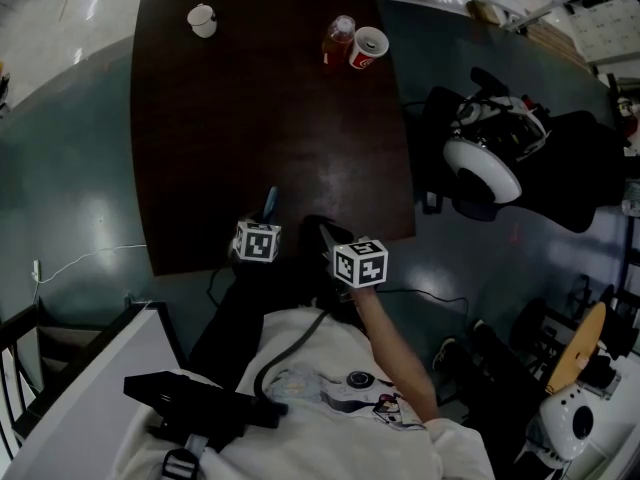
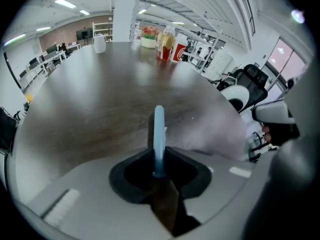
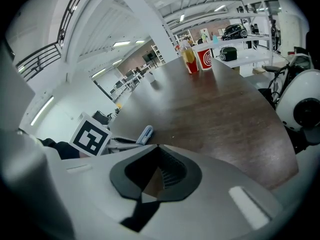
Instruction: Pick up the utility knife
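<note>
Both grippers point steeply down at the near edge of the dark wooden table [image 1: 260,118]. The left gripper [image 1: 266,220] is clamped on the utility knife [image 2: 159,134], and just beside it the right gripper [image 3: 157,145] has its jaws together on nothing. The knife is slim and pale blue, sticking out edge-on over bare tabletop, while a bottle [image 1: 338,40], a red cup [image 1: 368,46] and a white mug [image 1: 202,20] stand well apart at the far end.
</note>
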Available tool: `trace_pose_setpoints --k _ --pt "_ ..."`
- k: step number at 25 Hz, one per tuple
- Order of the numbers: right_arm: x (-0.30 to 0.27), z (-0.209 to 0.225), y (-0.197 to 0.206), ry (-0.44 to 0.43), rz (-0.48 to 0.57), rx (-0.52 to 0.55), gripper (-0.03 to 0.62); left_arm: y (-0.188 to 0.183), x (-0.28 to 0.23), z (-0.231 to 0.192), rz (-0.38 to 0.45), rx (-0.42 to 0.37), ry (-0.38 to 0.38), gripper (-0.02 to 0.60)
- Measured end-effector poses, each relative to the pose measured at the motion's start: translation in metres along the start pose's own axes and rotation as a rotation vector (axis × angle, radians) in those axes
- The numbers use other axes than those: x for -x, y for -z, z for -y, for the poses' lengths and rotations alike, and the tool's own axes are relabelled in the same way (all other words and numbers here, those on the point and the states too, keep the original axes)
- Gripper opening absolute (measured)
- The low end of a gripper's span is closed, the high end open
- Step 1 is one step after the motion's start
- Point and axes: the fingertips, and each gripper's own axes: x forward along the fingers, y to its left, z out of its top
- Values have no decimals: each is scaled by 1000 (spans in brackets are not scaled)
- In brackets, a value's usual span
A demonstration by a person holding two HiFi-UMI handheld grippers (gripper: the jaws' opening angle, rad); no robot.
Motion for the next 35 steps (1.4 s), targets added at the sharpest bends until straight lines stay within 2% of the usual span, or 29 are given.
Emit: trace_pose_setpoints --k 5,12,19,26,31,35 --pt "0 -2 -1 -2 10 8 2 0 7 -2 -14 2 -1 69" --pt "0 -6 -22 26 74 98 2 -28 42 -5 142 -12 -7 69" --pt "6 -20 -42 14 135 213 2 -60 80 1 308 -5 -1 69" --pt "61 -41 -92 102 384 405 2 -104 155 5 576 -20 -119 69" --pt "101 -65 -134 77 532 505 2 -136 217 16 757 -21 -178 67" --pt "130 -78 -159 67 620 552 2 -151 252 26 848 -34 -213 67"
